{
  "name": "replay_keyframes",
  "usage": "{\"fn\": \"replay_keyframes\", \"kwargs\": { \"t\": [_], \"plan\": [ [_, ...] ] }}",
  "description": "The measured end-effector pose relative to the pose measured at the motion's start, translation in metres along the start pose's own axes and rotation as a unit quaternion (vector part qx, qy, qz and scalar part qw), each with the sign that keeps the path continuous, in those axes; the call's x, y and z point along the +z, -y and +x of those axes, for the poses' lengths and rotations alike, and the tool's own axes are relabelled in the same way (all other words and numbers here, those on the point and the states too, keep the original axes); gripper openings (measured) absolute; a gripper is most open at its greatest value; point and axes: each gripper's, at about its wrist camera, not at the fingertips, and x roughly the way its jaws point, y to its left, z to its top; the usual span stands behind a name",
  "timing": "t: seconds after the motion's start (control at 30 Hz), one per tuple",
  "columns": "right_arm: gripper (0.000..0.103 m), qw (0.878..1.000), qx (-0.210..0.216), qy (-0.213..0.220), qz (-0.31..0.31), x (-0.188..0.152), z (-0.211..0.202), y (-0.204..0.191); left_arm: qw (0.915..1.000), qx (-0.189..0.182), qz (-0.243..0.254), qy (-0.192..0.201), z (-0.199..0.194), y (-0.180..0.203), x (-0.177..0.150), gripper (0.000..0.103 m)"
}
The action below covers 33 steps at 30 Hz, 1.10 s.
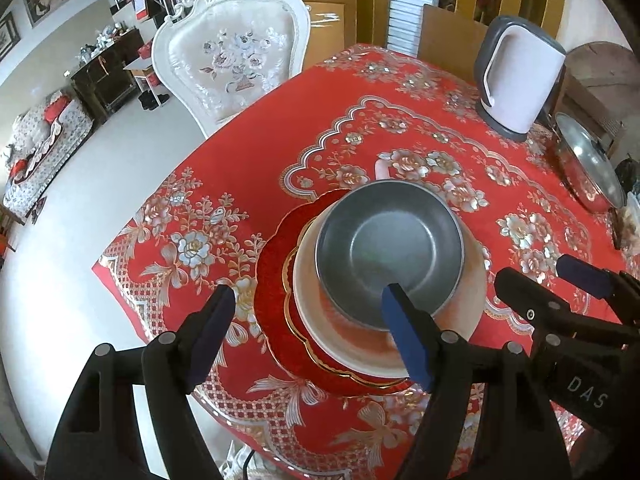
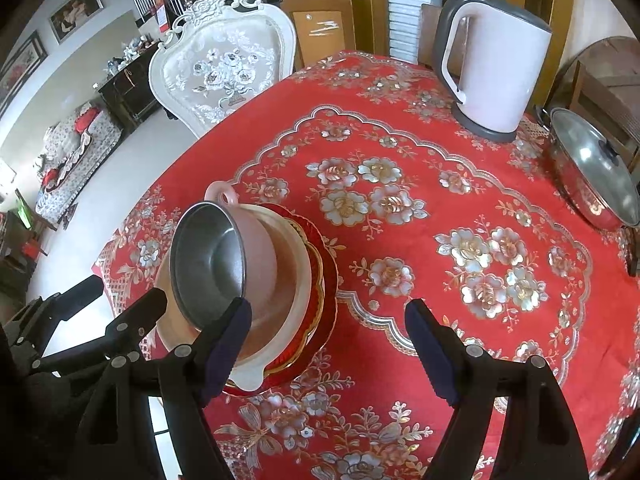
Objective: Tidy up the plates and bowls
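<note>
Hovering over a finished-looking stack near the bench's front-left corner, both grippers empty. Left gripper spread wide, jaws released, straddling the near side of the stack; one blue pad in front of the bowl's near rim, contact hard to judge. Right gripper likewise released, jaws wide apart, set just to the right of the stack over bare red floral tablecloth.

Stack, bottom to top: scalloped red plate with gold rim, cream shallow dish, pale pink bowl with a loop handle, grey stainless-steel bowl nested on top. Steel bowl dull-finished, empty, sitting slightly off-centre toward the far side of the dish beneath.

Judged stage: stacking apparently done, or nearly so; no loose plates or bowls elsewhere in view. Next move likely pulling both grippers clear without nudging the top bowl, or squaring it up first.

White electric kettle with grey trim and lidded steel pot well apart at the far right, white carved chair beyond the bench.
</note>
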Motion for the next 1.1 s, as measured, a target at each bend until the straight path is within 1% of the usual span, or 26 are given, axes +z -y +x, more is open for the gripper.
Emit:
{"fn": "replay_keyframes", "kwargs": {
  "t": [0.3, 0.4, 0.53, 0.63, 0.73, 0.9, 1.1],
  "plan": [
    [0.081, 1.000, 0.003, -0.001, 0.002, 0.0004, 0.0002, 0.0043, 1.0000, -0.007, 0.001, -0.003, 0.0010, 0.0003, 0.0005, 0.076],
    [0.081, 1.000, 0.003, 0.000, 0.003, 0.0004, 0.0006, 0.0046, 0.9998, -0.016, -0.003, -0.006, 0.0015, -0.0006, 0.0006, 0.076],
    [0.081, 1.000, 0.003, -0.001, 0.003, -0.0005, 0.0014, 0.0047, 0.9999, -0.013, 0.005, 0.000, 0.0005, 0.0013, 0.0013, 0.076],
    [0.081, 1.000, 0.005, 0.001, 0.005, -0.0005, 0.0013, 0.0054, 0.9998, -0.021, 0.003, 0.000, -0.0007, -0.0001, 0.0018, 0.076],
    [0.081, 1.000, 0.005, 0.001, 0.003, -0.0004, 0.0012, 0.0044, 0.9999, -0.011, 0.013, 0.002, -0.0014, 0.0018, 0.0021, 0.076],
    [0.081, 1.000, 0.010, 0.000, 0.005, -0.0007, 0.0014, 0.0054, 0.9998, -0.013, 0.017, 0.004, -0.0012, 0.0016, 0.0025, 0.076],
    [0.081, 1.000, 0.011, 0.000, 0.006, -0.0004, 0.0012, 0.0059, 0.9996, -0.016, 0.016, 0.019, -0.0052, 0.0014, 0.0036, 0.076]
  ]
}}
